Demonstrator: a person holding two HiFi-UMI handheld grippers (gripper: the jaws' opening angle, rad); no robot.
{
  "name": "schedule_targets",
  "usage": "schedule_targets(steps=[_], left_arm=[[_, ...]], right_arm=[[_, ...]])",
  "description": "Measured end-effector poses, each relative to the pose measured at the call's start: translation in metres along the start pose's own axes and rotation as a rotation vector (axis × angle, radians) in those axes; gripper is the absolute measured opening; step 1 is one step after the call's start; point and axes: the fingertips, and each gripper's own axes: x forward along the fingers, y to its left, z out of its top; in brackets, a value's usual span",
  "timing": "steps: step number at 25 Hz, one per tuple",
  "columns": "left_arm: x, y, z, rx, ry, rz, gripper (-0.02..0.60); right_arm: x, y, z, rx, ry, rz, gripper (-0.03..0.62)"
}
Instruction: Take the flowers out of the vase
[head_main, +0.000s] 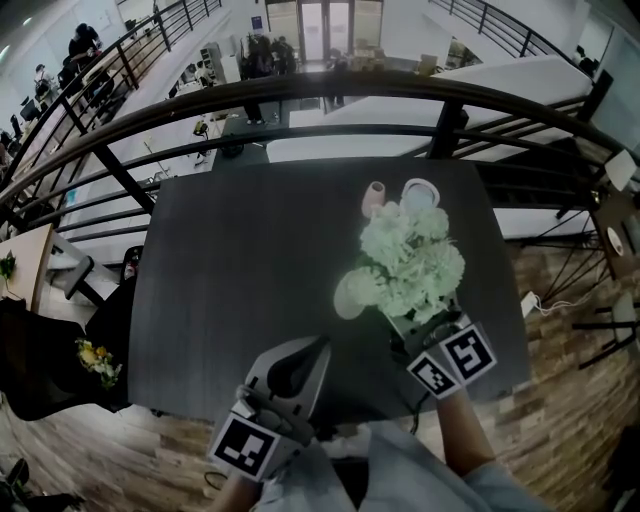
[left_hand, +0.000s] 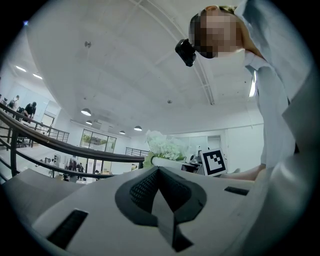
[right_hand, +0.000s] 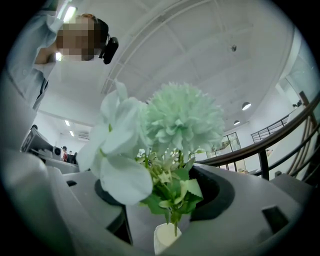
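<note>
Over the dark table (head_main: 250, 280) beside a black railing (head_main: 300, 88) above a bright office (head_main: 215, 60), right gripper (right_hand: 167, 227) pinches the pale flowers (head_main: 412, 258), apart from the white vase (head_main: 418, 192); left gripper (left_hand: 159, 172), jaws together, holds nothing.

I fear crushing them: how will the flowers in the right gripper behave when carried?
Probably light: the flowers rise from thin stems between the right gripper jaws. Likely top-heavy and wobbly, since broad heads spread above.
</note>
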Motion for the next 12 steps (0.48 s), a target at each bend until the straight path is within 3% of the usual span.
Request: schedule_targets(steps=[12], left_arm=[[-0.006, 0.004, -0.001, 0.000, -0.014, -0.021, -0.001]], right_arm=[[-0.004, 0.008, 0.015, 0.000, -0.012, -0.018, 0.319]])
